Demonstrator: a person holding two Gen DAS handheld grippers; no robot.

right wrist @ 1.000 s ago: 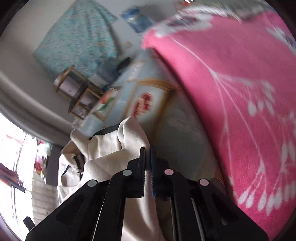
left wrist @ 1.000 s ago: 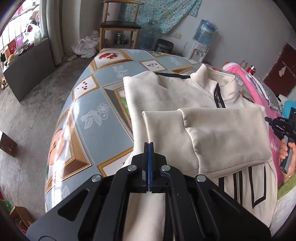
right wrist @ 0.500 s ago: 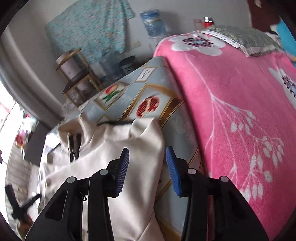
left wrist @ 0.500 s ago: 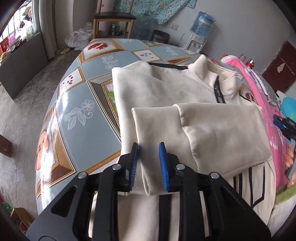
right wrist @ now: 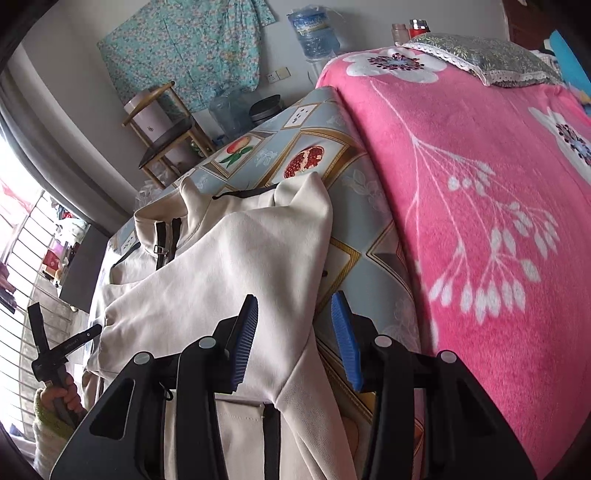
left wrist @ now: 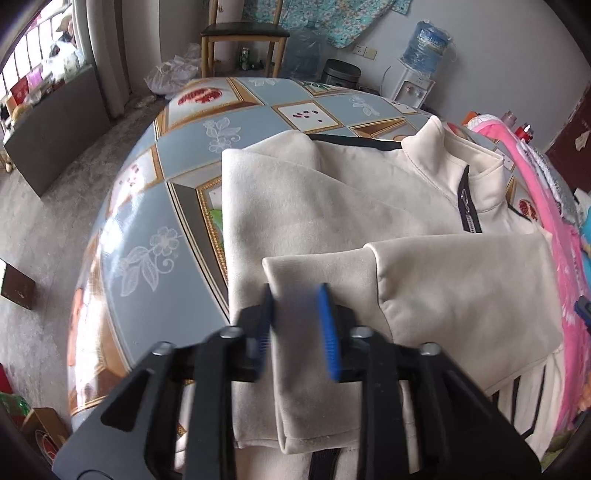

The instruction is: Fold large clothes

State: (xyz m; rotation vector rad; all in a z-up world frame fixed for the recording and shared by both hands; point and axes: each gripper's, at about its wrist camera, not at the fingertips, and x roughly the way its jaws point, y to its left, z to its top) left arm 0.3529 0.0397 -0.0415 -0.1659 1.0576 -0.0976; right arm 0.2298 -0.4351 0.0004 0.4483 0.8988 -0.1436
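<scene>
Folding cream jacket (left wrist: 332,199) | left gripper (left wrist: 297,321) jaws closing astride sleeve cuff (left wrist: 295,280), pads motion-blurred | right gripper (right wrist: 293,339) half-open, empty | we should pinch cuff squarely.

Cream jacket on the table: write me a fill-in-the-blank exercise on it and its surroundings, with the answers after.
The jacket has a ___ zipper.
The blanket beside the table is mainly ___.
Beyond the table's far end stands a wooden ___.
Missing words: black; pink; chair.
</scene>
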